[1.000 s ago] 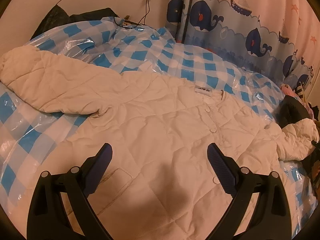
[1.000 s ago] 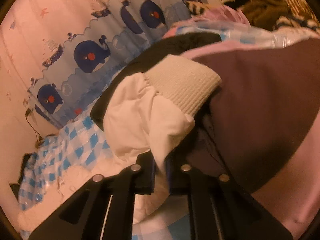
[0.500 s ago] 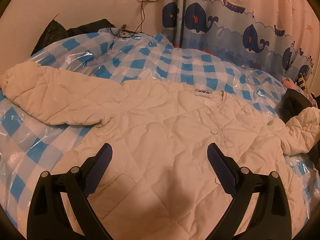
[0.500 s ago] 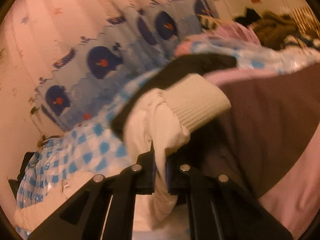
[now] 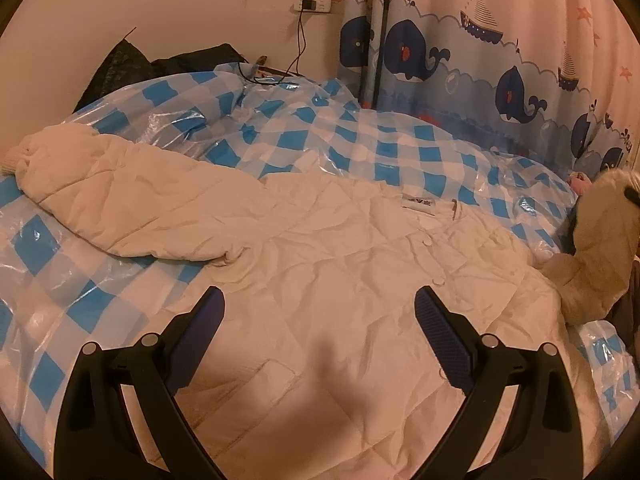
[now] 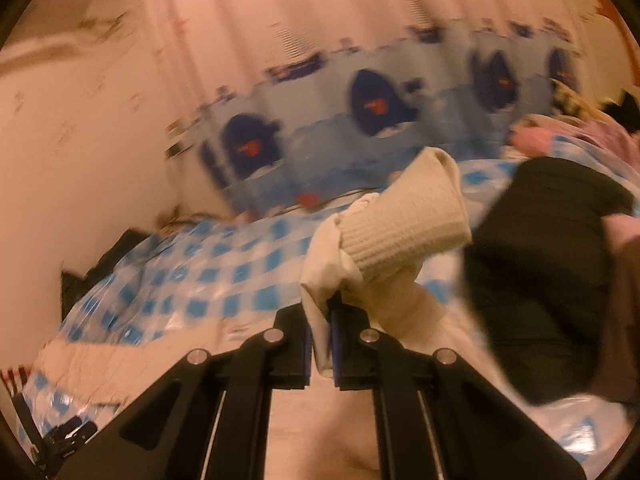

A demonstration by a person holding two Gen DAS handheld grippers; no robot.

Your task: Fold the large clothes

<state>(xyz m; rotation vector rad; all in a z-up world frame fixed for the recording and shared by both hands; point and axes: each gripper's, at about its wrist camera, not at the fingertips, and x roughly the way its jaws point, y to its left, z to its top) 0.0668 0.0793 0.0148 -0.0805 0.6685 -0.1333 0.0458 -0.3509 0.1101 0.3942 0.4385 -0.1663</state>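
Left wrist view: a cream quilted jacket [image 5: 320,264] is laid flat, front up, across the middle of the bed [image 5: 360,140], which is covered by a blue-checked plastic sheet; one sleeve [image 5: 120,196] is stretched toward the bed's left edge, the other sleeve [image 5: 596,248] is raised at the right edge. The left tool [image 5: 318,312] is held wide open above the jacket's lower front, nothing gripped or touched. Right wrist view (blurred): the right tool [image 6: 320,344] is closed on the white fabric of the raised sleeve [image 6: 332,276] just below its ribbed cuff [image 6: 408,224]; a dark garment [image 6: 552,280] is seen beside it. Step judged in hand: the sleeve fold. Next move judged to call for the gripped sleeve to be carried across and laid flat on the jacket's front, then released.
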